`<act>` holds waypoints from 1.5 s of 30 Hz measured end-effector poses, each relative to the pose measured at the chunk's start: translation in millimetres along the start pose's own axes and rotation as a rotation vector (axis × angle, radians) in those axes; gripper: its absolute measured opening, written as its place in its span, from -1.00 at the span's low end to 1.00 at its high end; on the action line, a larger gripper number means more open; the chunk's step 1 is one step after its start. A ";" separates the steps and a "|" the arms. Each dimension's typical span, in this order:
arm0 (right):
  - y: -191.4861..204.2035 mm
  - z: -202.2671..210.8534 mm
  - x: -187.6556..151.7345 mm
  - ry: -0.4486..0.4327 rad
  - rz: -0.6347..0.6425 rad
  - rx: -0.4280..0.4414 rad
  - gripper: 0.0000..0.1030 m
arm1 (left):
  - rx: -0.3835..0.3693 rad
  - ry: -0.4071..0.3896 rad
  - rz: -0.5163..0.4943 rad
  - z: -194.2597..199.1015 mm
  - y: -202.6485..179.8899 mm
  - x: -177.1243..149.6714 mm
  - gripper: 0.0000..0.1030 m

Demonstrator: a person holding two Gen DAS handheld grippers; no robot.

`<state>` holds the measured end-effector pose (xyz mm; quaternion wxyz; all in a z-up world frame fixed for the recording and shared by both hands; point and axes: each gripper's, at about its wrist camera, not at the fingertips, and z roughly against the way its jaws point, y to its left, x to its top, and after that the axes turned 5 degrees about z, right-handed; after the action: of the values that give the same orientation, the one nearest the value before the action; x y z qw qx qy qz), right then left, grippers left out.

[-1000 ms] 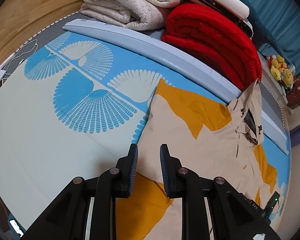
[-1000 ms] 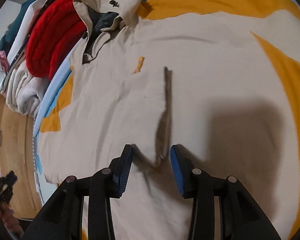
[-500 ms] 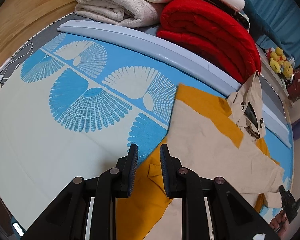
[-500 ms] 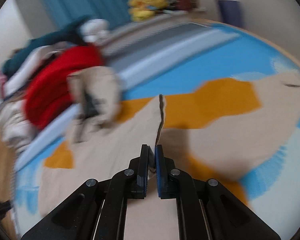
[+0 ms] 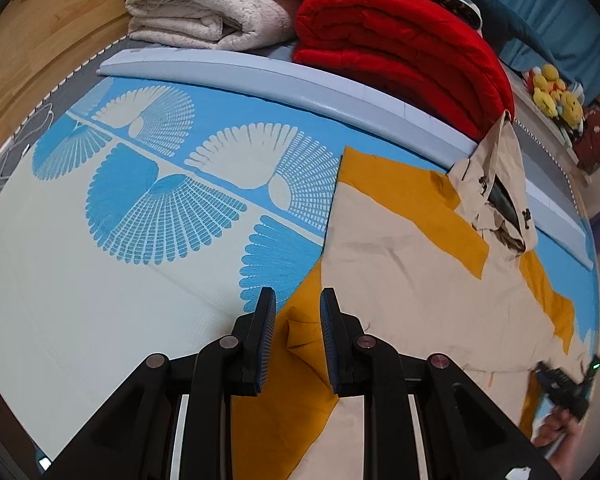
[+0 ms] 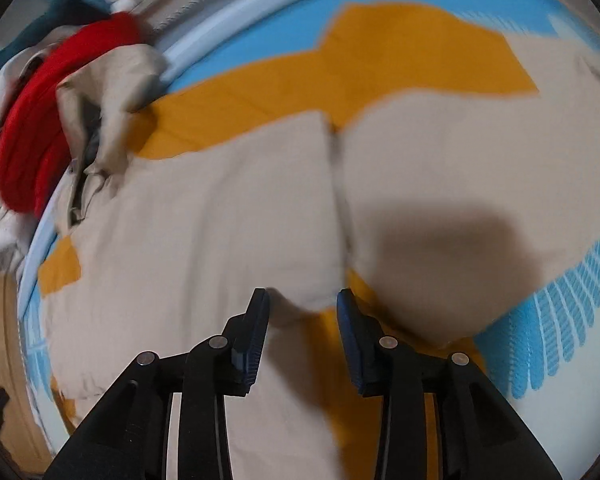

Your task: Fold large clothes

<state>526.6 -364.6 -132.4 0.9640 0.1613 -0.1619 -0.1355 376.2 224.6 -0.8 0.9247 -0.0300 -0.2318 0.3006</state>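
blue patterned mat (image 5: 148, 216) under beige-orange jacket (image 6: 220, 220) (both grippers' fingers parted).

The large cotton jacket (image 5: 400, 264) is beige with mustard-orange panels, and its hood (image 5: 496, 184) is beige with a dark lining and small black marks. It lies on a bed sheet (image 5: 100, 280) of pale cream and sky blue, printed with fan-shaped motifs in blue and white. The folded quilted blanket (image 5: 400, 40) is bright red; the fluffy folded blanket (image 5: 208, 4) is off-white. The plush toys (image 5: 556, 92) are yellow. Each black tool (image 5: 296, 336) (image 6: 302, 336) carries blue ribbed pads (image 5: 266, 336).
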 end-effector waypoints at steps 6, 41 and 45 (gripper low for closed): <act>0.6 78.9 17.5 -0.184 0.204 -0.085 -0.29 | 0.012 -0.077 -0.208 11.4 -48.6 -28.0 -0.62; -391.1 114.5 75.0 -0.434 -0.526 -0.107 -0.37 | -0.138 0.024 -0.642 -18.2 -160.2 -149.6 -0.60; -395.6 110.9 81.0 -0.472 -0.556 -0.105 -0.37 | -0.126 0.035 -0.639 -23.8 -157.3 -149.2 -0.60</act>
<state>478.3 -780.2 -151.8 0.8335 0.1139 -0.3228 -0.4337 365.9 13.0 -52.6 0.9724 -0.0183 -0.2318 -0.0201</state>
